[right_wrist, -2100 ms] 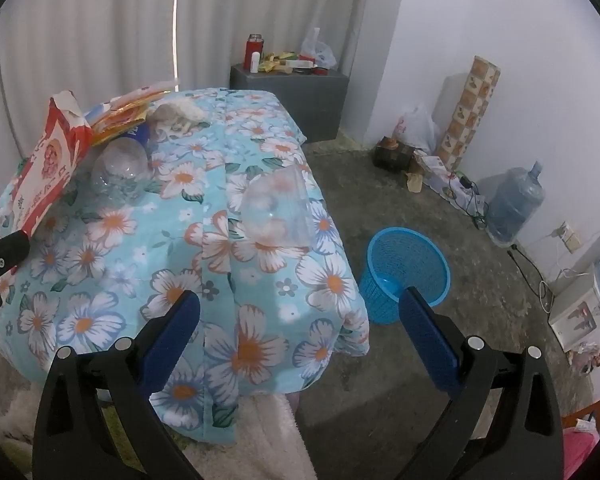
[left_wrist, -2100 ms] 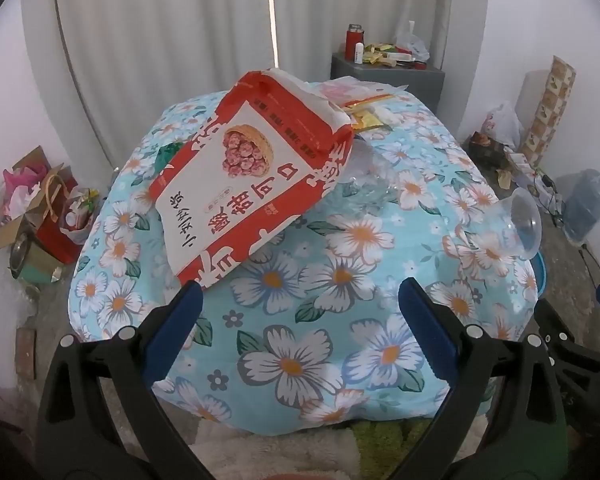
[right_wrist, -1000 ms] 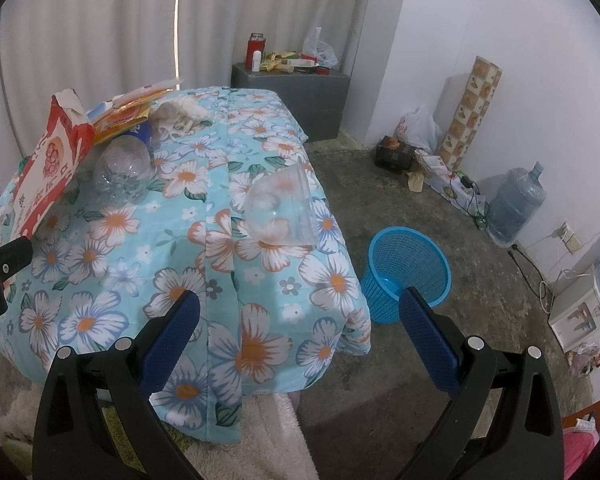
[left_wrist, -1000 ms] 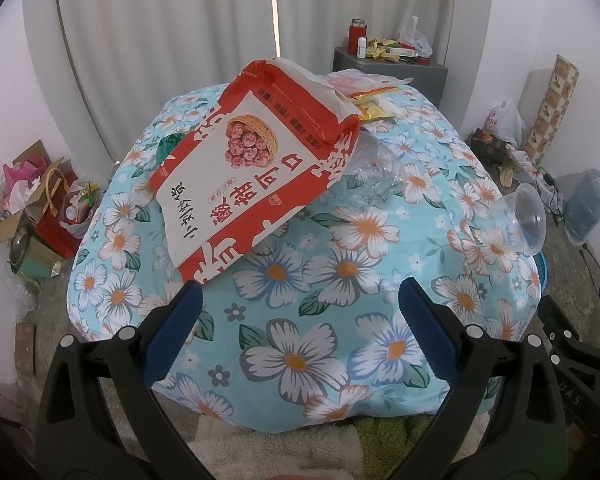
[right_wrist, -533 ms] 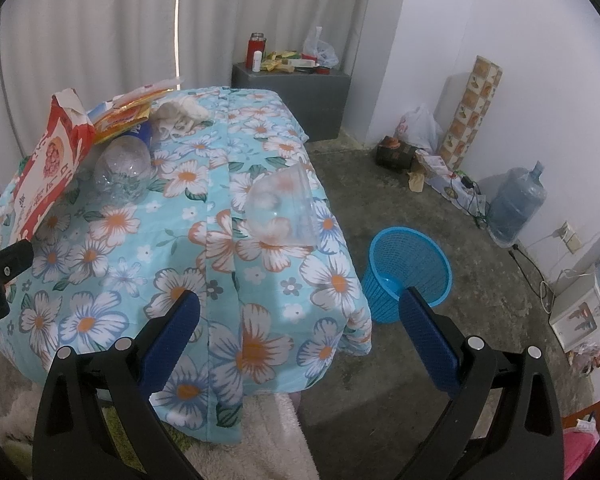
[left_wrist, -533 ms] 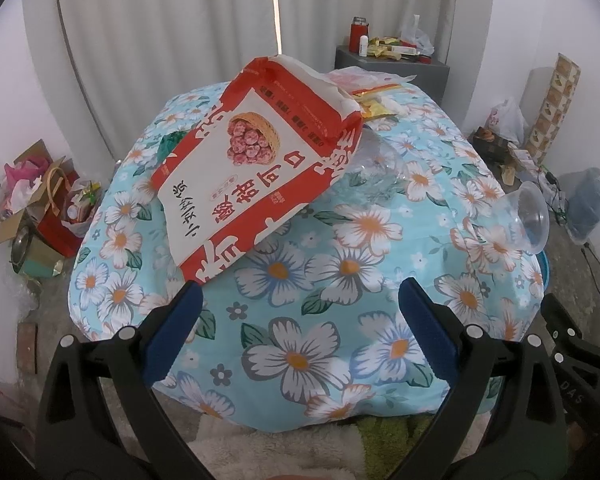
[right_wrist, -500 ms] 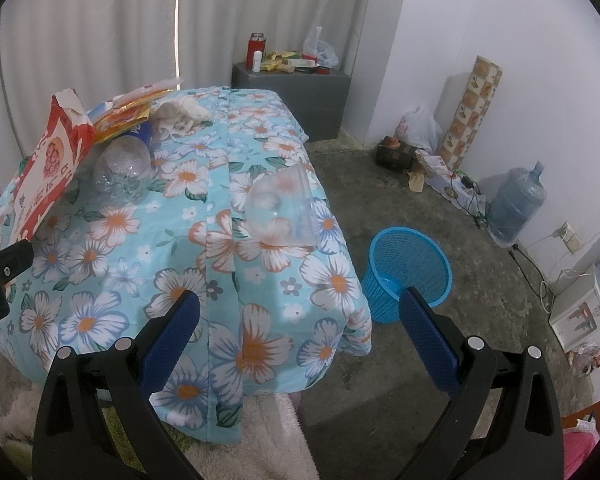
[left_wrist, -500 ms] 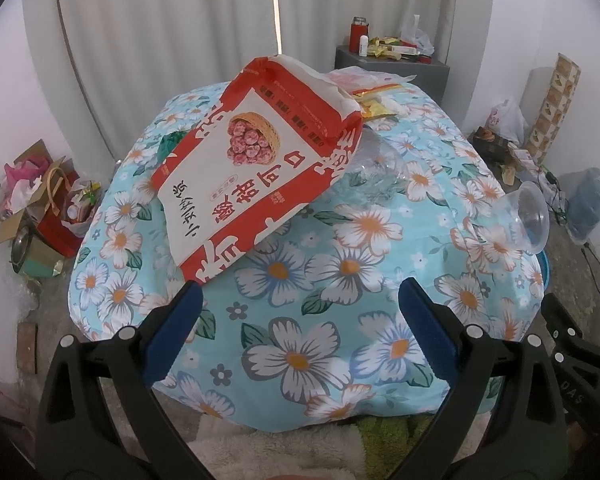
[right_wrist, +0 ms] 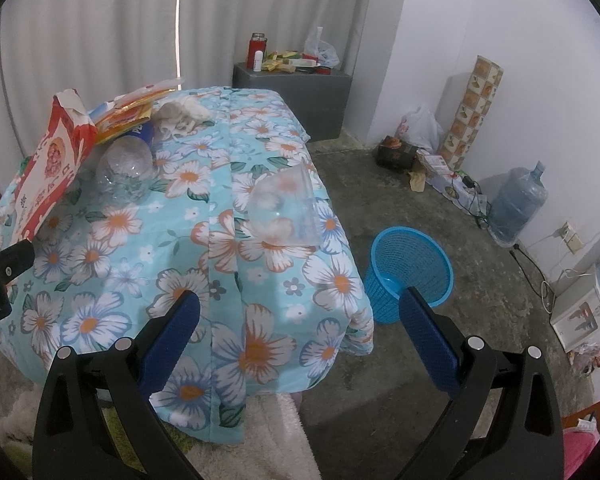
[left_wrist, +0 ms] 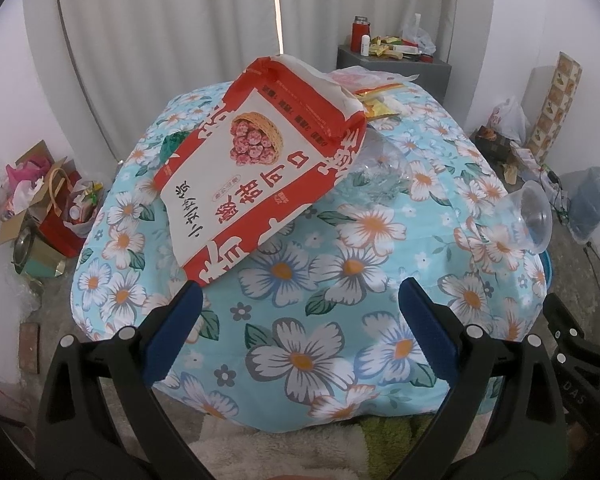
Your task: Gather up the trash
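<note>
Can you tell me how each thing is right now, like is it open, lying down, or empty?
left gripper: open, holding nothing
right gripper: open, holding nothing
red snack bag: top torn open, leaning on the bottle
clear bottle: lying on its side
clear plastic cup: tipped on its side by the table edge
blue basket: upright on the floor; no trash visible inside
crumpled tissue: lying on the cloth
</note>
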